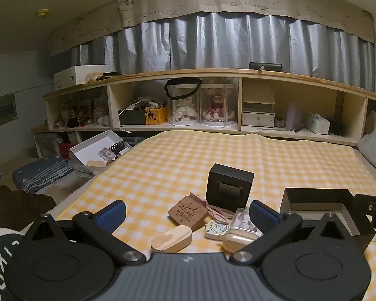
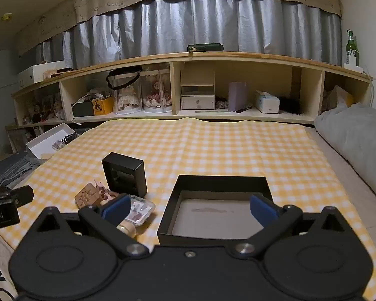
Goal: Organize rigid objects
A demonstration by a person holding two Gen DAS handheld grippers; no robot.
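Note:
On the yellow checked cloth (image 1: 178, 160) lies a small pile: a carved wooden plaque (image 1: 188, 212), a pale wooden oval stand (image 1: 171, 239), a round white charm (image 1: 216, 228), a clear plastic case (image 1: 243, 222) and a cream pod (image 1: 239, 242). Behind them stands a small black box (image 1: 228, 185) (image 2: 125, 173). An open black tray (image 2: 219, 209) (image 1: 323, 204) lies to the right. My left gripper (image 1: 188, 217) is open, low over the pile. My right gripper (image 2: 190, 209) is open over the tray's near rim, nothing between its fingers.
A long wooden shelf (image 2: 188, 57) with dolls, boxes and a tissue pack runs behind the bed. A white open box (image 1: 97, 148) sits off the cloth's left edge. A grey pillow (image 2: 358, 135) lies at the right. A green bottle (image 2: 351, 46) stands on the shelf top.

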